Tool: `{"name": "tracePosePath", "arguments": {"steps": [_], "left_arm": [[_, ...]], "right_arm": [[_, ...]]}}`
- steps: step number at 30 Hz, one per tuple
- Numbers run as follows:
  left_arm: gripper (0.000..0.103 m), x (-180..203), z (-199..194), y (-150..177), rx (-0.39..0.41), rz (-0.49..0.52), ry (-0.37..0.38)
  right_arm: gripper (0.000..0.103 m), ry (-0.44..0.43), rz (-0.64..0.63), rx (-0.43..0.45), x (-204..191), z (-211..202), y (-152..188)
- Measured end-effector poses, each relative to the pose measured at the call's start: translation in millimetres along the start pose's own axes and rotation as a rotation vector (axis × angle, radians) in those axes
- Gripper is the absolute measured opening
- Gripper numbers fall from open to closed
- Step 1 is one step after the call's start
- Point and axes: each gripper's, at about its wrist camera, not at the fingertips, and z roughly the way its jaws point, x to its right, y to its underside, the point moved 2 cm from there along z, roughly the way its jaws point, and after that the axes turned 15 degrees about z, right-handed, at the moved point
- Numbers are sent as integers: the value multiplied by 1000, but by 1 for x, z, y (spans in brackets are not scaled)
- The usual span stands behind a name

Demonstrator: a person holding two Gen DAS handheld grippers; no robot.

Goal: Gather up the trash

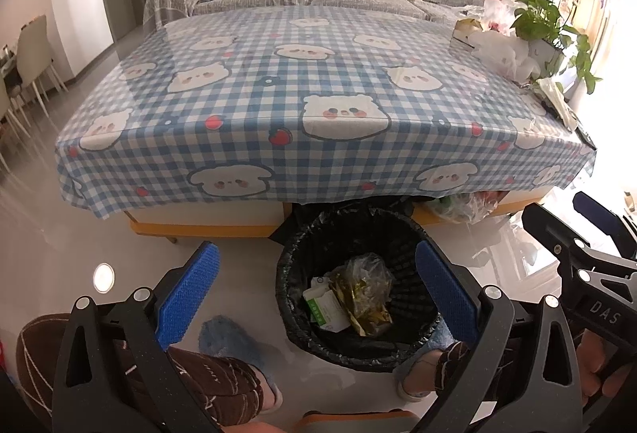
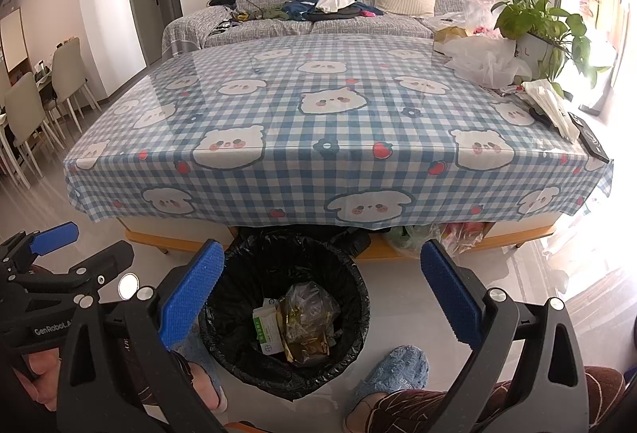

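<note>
A round bin with a black liner (image 1: 318, 245) (image 2: 254, 257) stands on the floor in front of the table. Inside lie a clear plastic bag with gold foil (image 1: 364, 289) (image 2: 306, 317) and a white and green carton (image 1: 322, 307) (image 2: 264, 327). My left gripper (image 1: 318, 291) is open and empty, held above the bin. My right gripper (image 2: 318, 293) is open and empty, above the bin's right side. Crumpled white plastic bags (image 1: 505, 54) (image 2: 481, 60) and white tissue (image 2: 551, 104) lie at the table's right end.
The table carries a blue checked cloth (image 1: 278, 82) (image 2: 318, 122). A potted plant (image 2: 533, 22) and a black remote (image 2: 593, 142) sit at its right edge. More bags lie under the table (image 2: 442, 234). A grey sofa (image 2: 318, 6) stands behind. My slippered feet (image 2: 394, 373) flank the bin.
</note>
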Motion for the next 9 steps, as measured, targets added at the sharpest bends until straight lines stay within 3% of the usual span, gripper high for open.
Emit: {"name": "tracePosePath", "arguments": {"steps": [9], "left_arm": [[97, -4, -1, 1, 5, -24, 11]], "right_arm": [[95, 0, -1, -1, 0, 0, 0]]}}
